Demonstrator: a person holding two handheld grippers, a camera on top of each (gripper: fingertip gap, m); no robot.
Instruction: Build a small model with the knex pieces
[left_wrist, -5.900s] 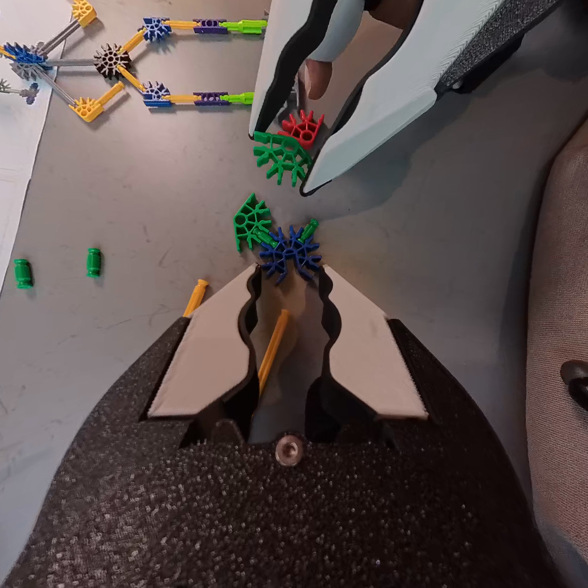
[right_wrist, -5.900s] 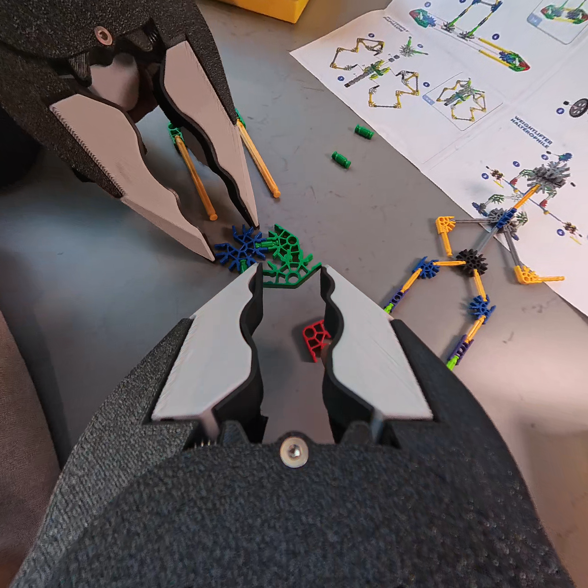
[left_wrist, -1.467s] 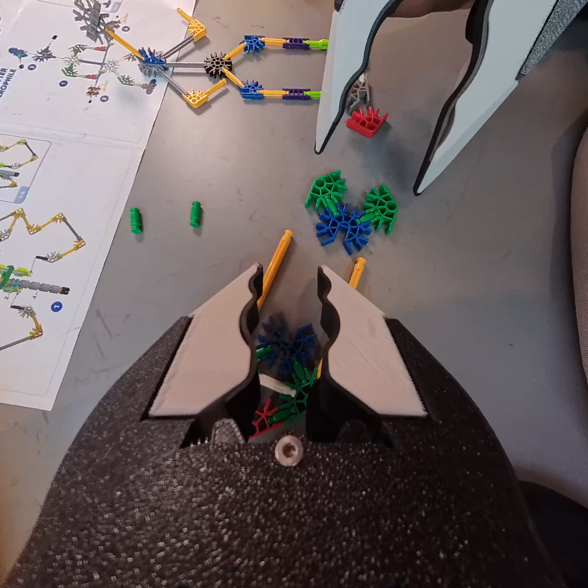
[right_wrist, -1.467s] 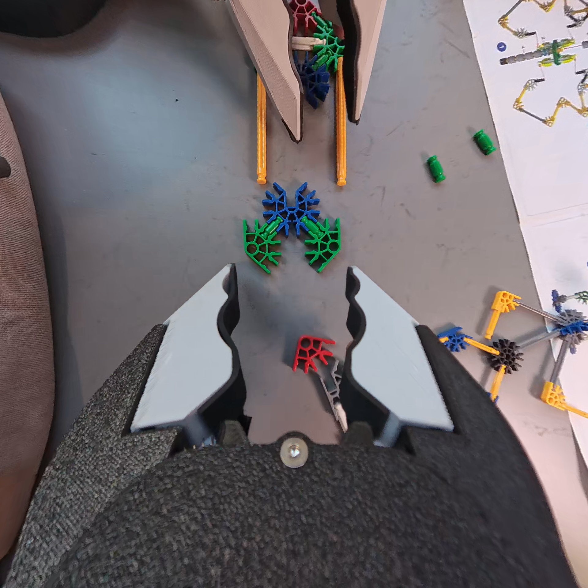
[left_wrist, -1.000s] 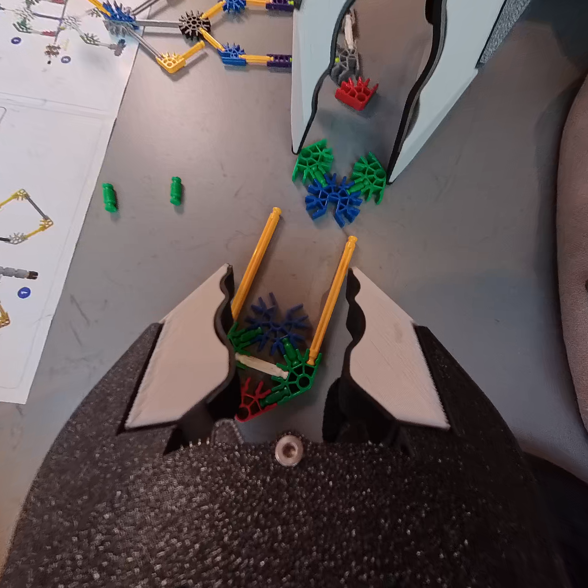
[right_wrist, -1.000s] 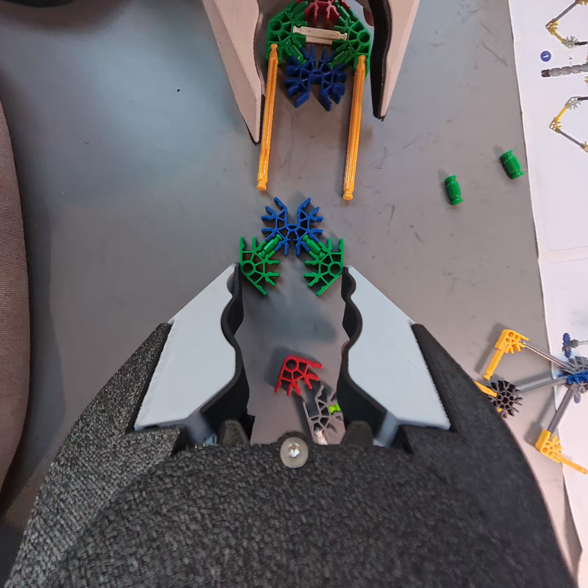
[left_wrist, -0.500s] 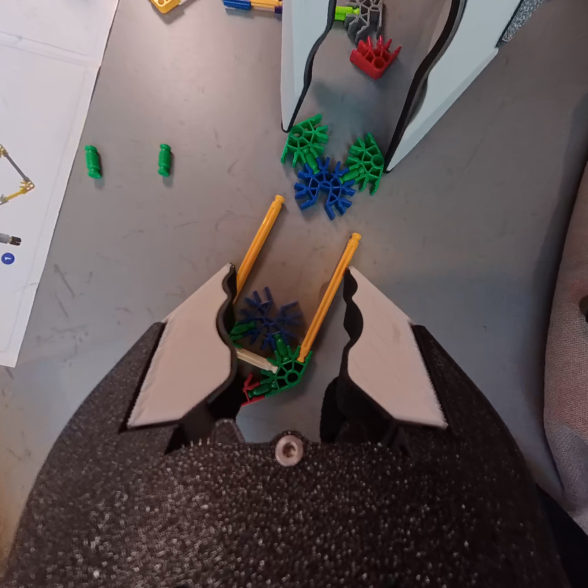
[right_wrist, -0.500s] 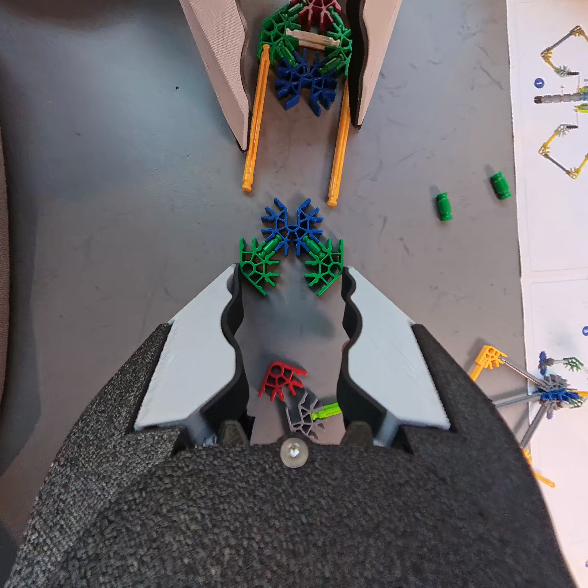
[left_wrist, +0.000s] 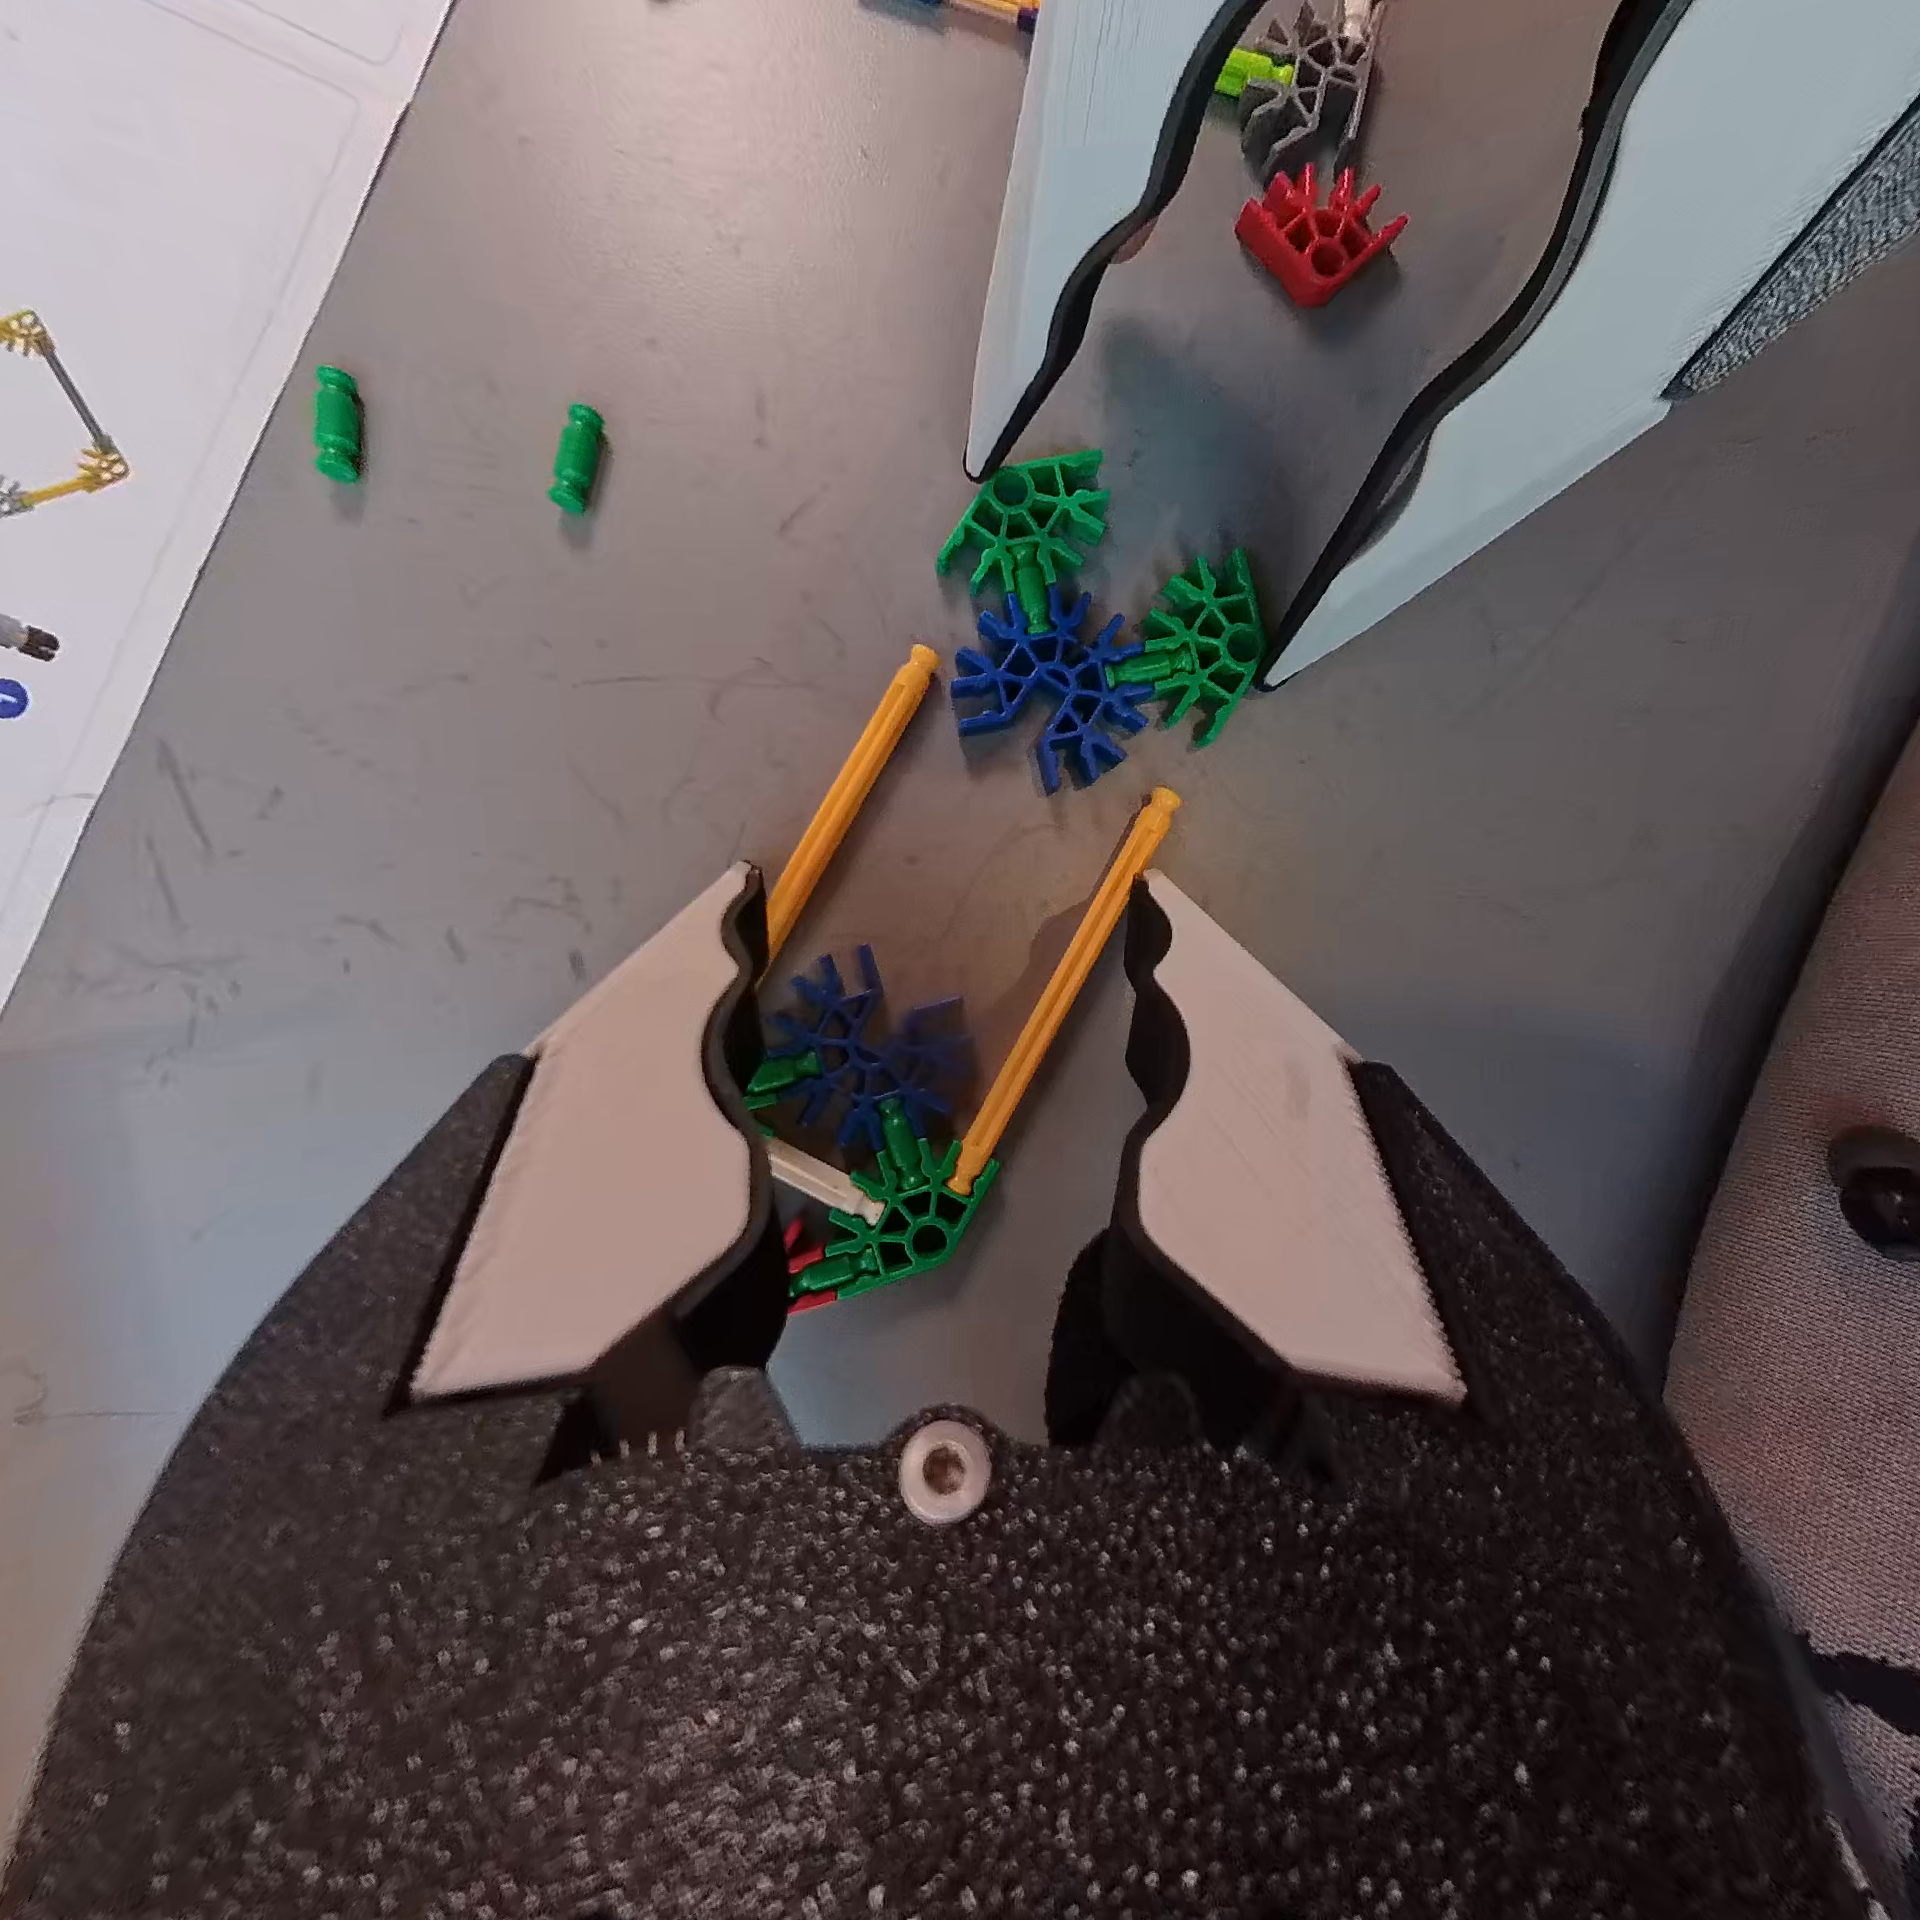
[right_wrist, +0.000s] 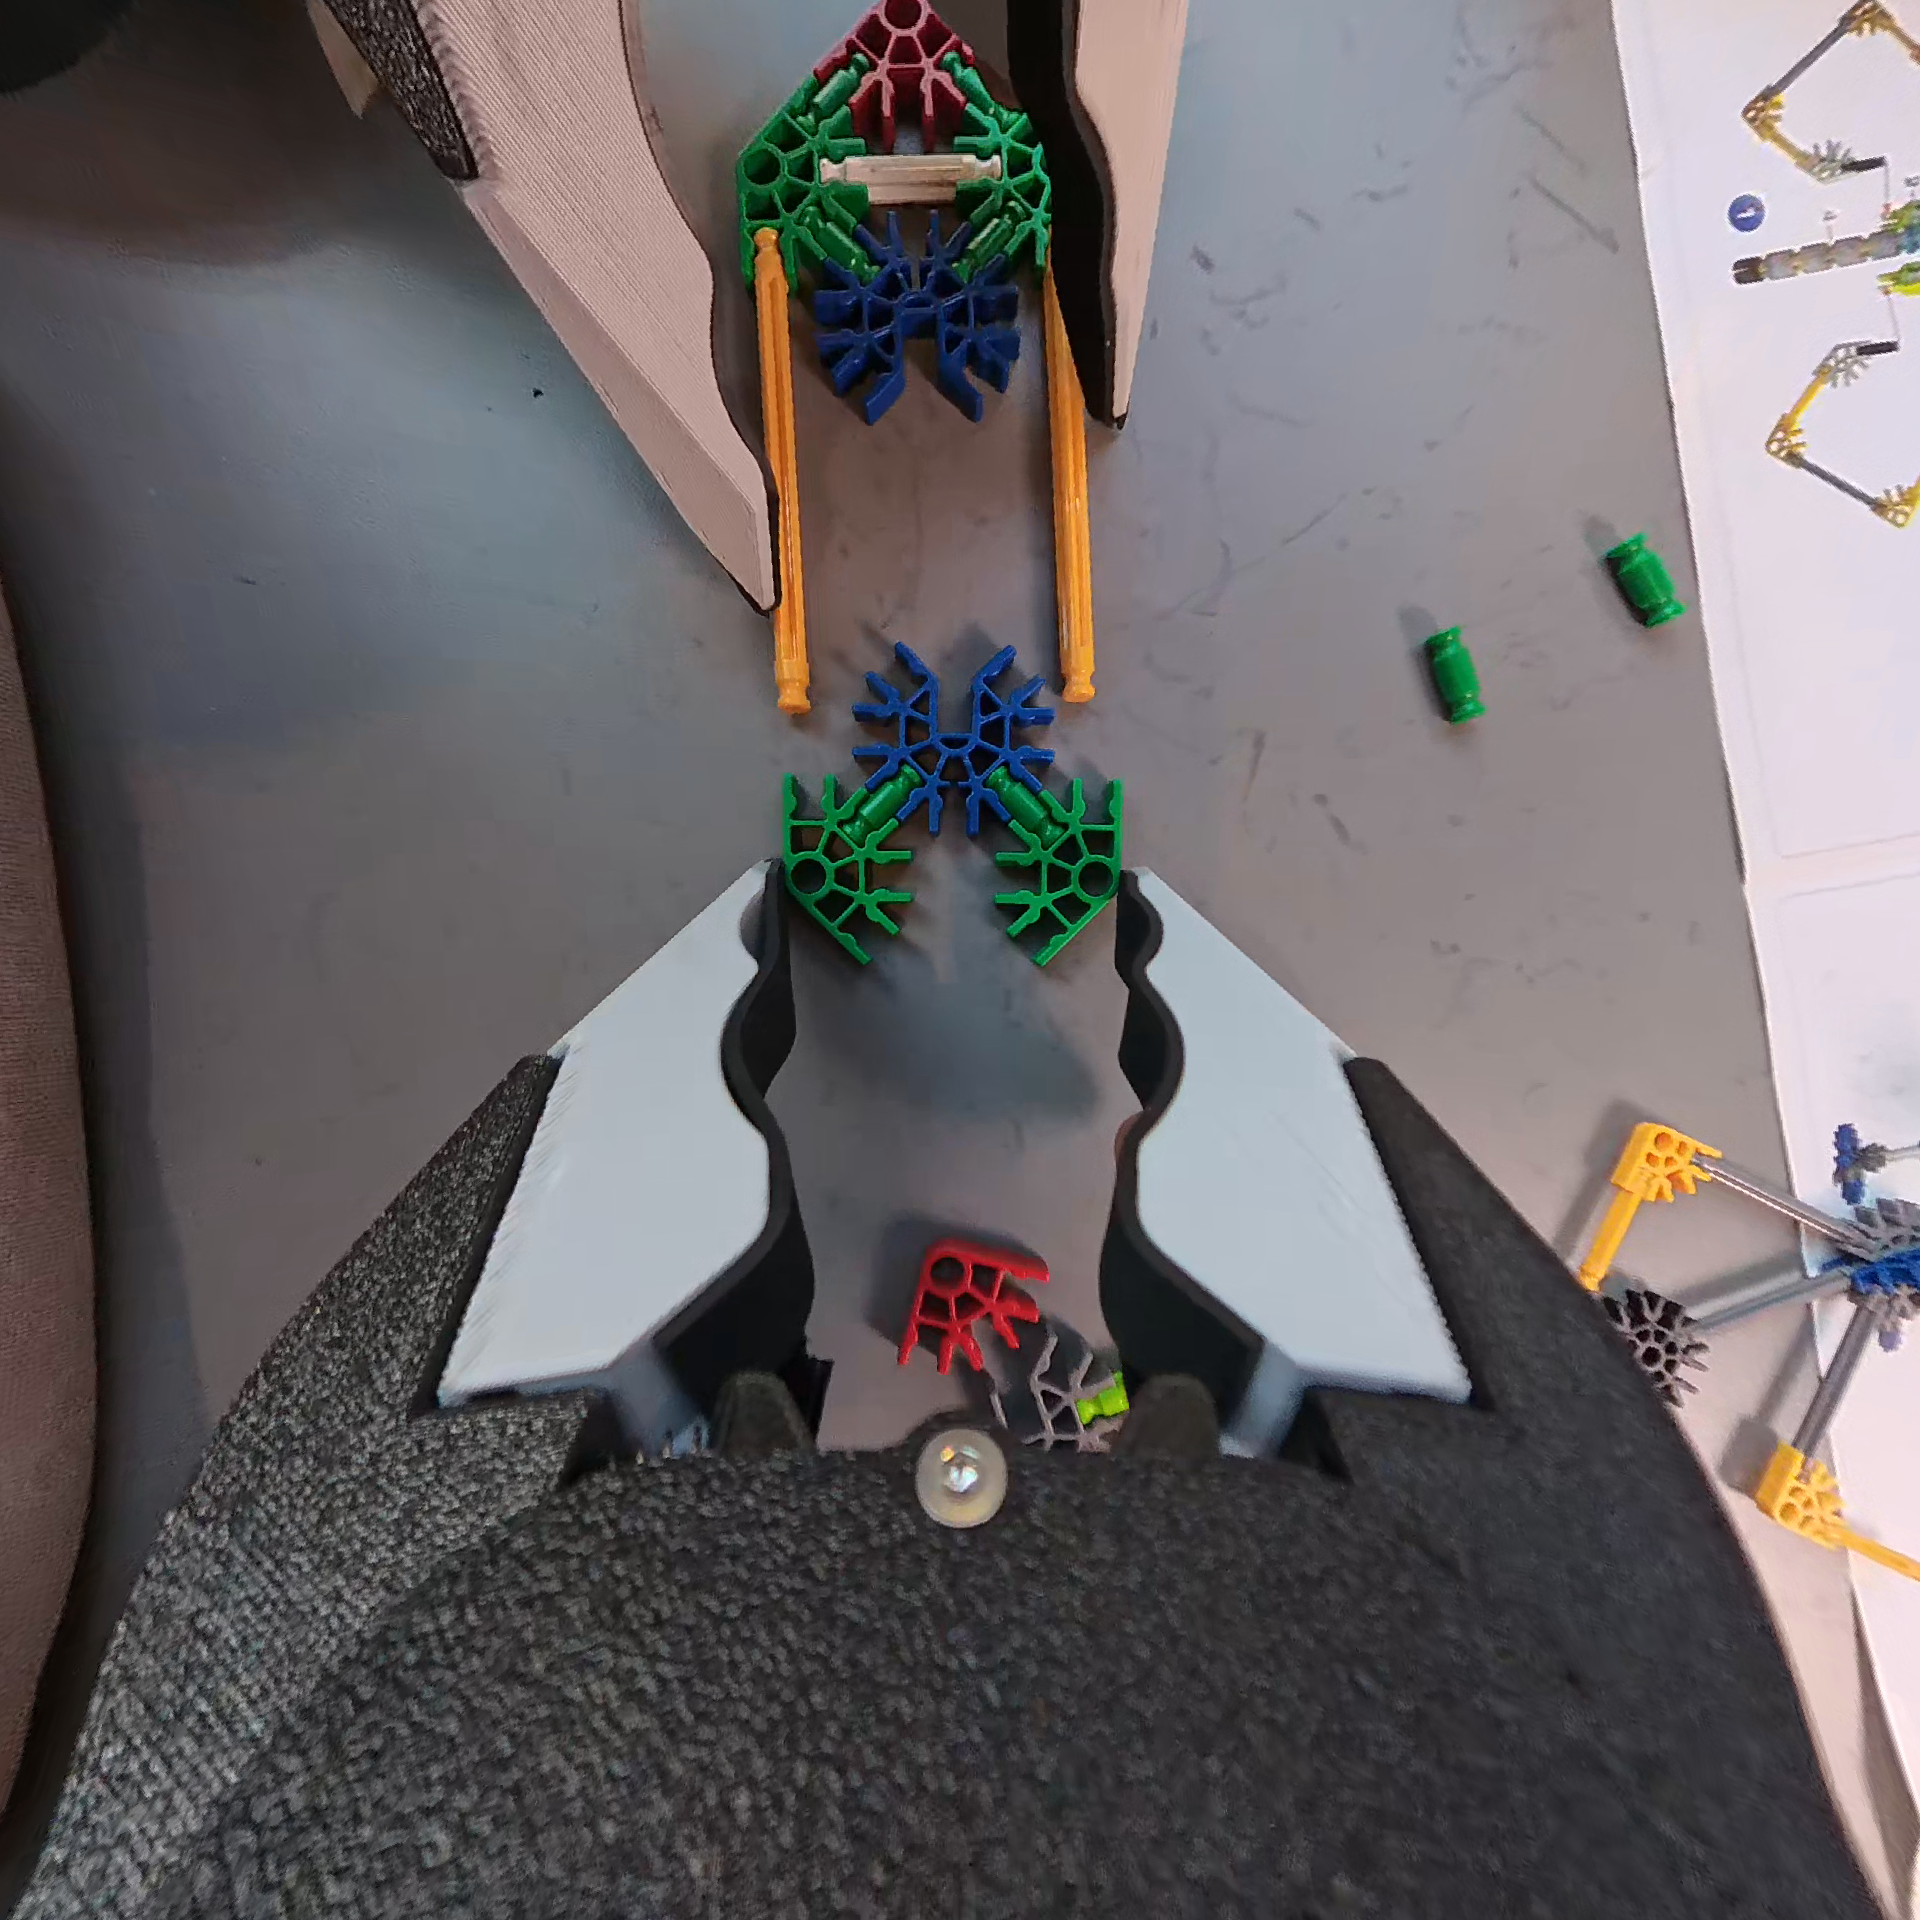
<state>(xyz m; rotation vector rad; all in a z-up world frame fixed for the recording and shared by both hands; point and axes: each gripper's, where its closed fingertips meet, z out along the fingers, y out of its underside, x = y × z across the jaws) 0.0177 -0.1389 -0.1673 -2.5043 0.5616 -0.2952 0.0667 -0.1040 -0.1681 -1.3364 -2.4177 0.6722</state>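
Left tool (left_wrist: 935, 894) apart, straddling yellow-rod assembly (left_wrist: 883, 1091); right tool (right_wrist: 948, 883) apart, tips flanking green-blue connector piece (right_wrist: 951, 805)

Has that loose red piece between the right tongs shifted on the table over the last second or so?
Cannot tell. The red piece sits lower between the right tongs, but the camera moves with them; the grey piece beside it stays adjacent.

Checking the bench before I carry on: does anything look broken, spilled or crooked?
Nothing stands out. Both grippers, left and right, are open; the blue-and-green connector piece lies flat and whole on the grey table.
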